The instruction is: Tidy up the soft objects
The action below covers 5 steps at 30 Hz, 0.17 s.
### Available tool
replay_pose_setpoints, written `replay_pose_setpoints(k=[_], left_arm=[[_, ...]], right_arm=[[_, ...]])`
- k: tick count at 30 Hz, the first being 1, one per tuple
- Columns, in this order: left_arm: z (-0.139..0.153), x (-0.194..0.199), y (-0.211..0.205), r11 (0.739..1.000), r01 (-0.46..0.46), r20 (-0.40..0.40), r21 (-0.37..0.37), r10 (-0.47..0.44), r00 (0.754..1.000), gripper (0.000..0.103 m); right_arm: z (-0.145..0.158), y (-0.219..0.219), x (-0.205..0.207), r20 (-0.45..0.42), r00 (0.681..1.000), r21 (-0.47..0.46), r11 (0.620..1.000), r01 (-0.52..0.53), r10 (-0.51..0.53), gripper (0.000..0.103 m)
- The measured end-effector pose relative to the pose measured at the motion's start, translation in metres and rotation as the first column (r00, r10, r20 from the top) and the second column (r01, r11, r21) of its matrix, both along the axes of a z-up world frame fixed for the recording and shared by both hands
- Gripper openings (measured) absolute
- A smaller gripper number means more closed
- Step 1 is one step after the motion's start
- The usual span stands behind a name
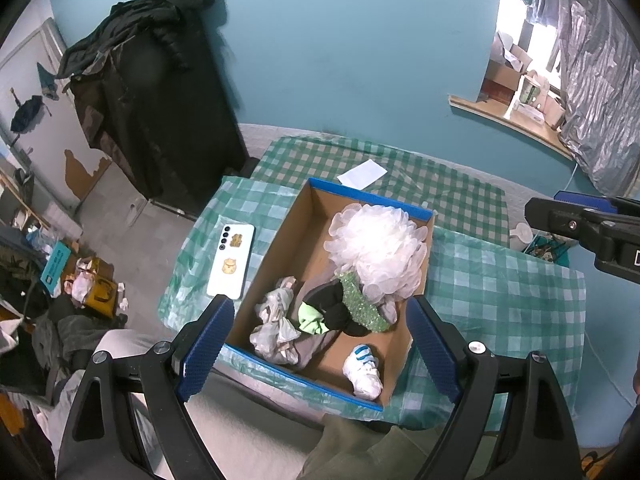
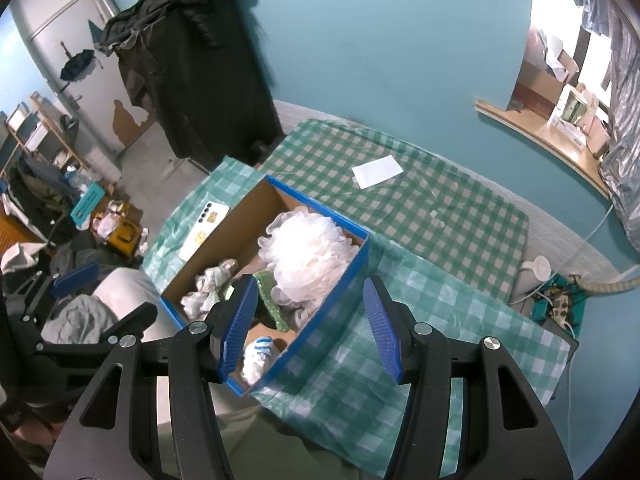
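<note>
Left gripper (image 1: 320, 344): we see its blue-padded fingers spread wide with nothing between them, hovering above the near end of the box.

Right gripper (image 2: 310, 326): its fingers are parted too and hold nothing; it hangs over the box's near right corner, one finger above the box interior, the other above the tablecloth.

Box (image 1: 280, 240): a cardboard box with blue edging sits on the checked tablecloth (image 1: 500, 280), toward the table's near edge and slightly turned.

White mesh pouf (image 1: 376, 248): we find it filling the far right part of the box, against the far wall, well ahead of both grippers.

Green sparkly piece (image 1: 360, 296): it lies just in front of the pouf, touching it, near the box's middle.

Black and light-green cloth (image 1: 324, 312): bunched beside the sparkly piece, directly ahead of the left gripper's gap.

Pale crumpled cloth (image 1: 276, 328): it sits along the box's near left side, just beyond the left gripper's left finger.

White sock with blue stripes (image 1: 362, 372): it rests in the near right corner of the box; in the right wrist view it shows just beside the right gripper's left finger.

Phone (image 1: 232, 260): a white phone lies face down on the tablecloth, just outside the box's left wall.

Paper (image 1: 362, 173): we see a white sheet past the box's far end, toward the table's far edge.
</note>
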<state>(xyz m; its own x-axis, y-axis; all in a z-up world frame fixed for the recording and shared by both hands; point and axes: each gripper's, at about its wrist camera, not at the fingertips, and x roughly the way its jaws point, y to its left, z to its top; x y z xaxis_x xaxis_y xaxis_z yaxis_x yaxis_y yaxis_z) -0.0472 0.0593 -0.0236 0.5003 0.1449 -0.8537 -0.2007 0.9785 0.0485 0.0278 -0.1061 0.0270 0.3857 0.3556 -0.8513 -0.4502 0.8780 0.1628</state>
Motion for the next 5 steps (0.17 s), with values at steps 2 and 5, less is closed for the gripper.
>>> replay_pose_setpoints(k=[2, 5], left_arm=[[0.0, -0.0003, 0.0002, 1.0, 0.001, -0.001, 0.001, -0.001, 1.0, 0.089], [-0.0002, -0.0002, 0.0003, 1.0, 0.004, -0.002, 0.003, -0.004, 1.0, 0.089]], right_arm=[[0.0, 0.0, 0.0002, 0.0, 1.0, 0.0, 1.0, 0.001, -0.001, 0.055], [-0.0001, 0.0034, -0.0019, -0.002, 1.0, -0.003, 1.0, 0.004, -0.004, 0.055]])
